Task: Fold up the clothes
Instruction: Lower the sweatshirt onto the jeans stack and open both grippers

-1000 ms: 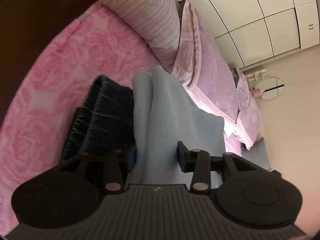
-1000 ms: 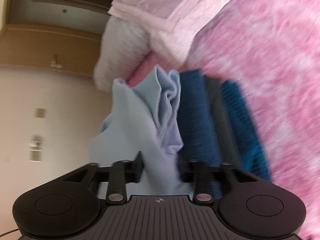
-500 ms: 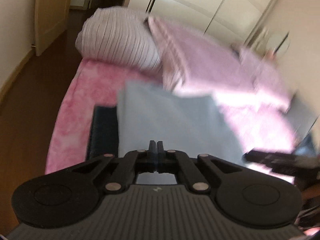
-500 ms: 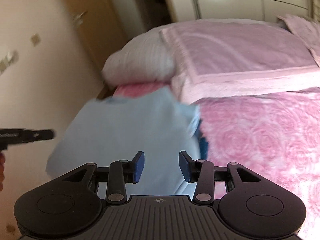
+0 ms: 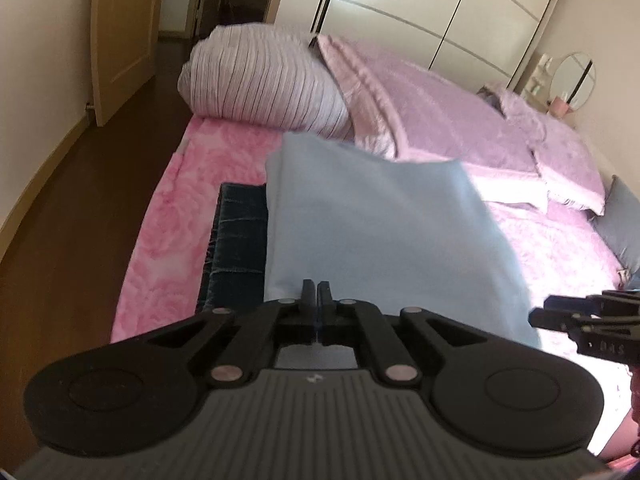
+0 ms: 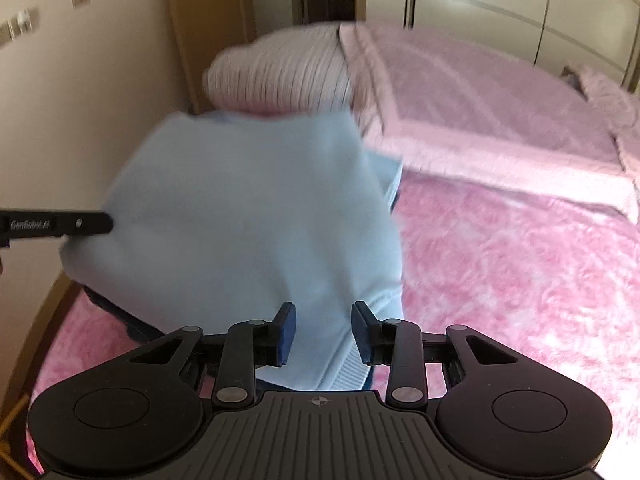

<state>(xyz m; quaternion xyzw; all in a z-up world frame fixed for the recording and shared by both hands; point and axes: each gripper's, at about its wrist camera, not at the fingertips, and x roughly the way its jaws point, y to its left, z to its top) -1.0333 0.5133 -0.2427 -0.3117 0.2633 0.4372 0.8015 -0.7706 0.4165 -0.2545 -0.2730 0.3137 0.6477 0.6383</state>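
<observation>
a pale blue garment [image 5: 372, 224] hangs spread over a pink bed [image 5: 160, 216], covering a dark blue folded garment [image 5: 236, 240] on its left. the left gripper [image 5: 317, 292] is clenched on the blue cloth's near edge. the right gripper [image 6: 323, 334] has just been narrowing, its pads not yet pressing the ribbed hem between them. the cloth looks light, soft and floppy; i judge it best taken by hem corners.

Beyond the fingers [image 6: 288, 332], the blue garment [image 6: 256, 208] hides most of the dark folded clothes [image 5: 236, 248], and its far edge blurs.
</observation>
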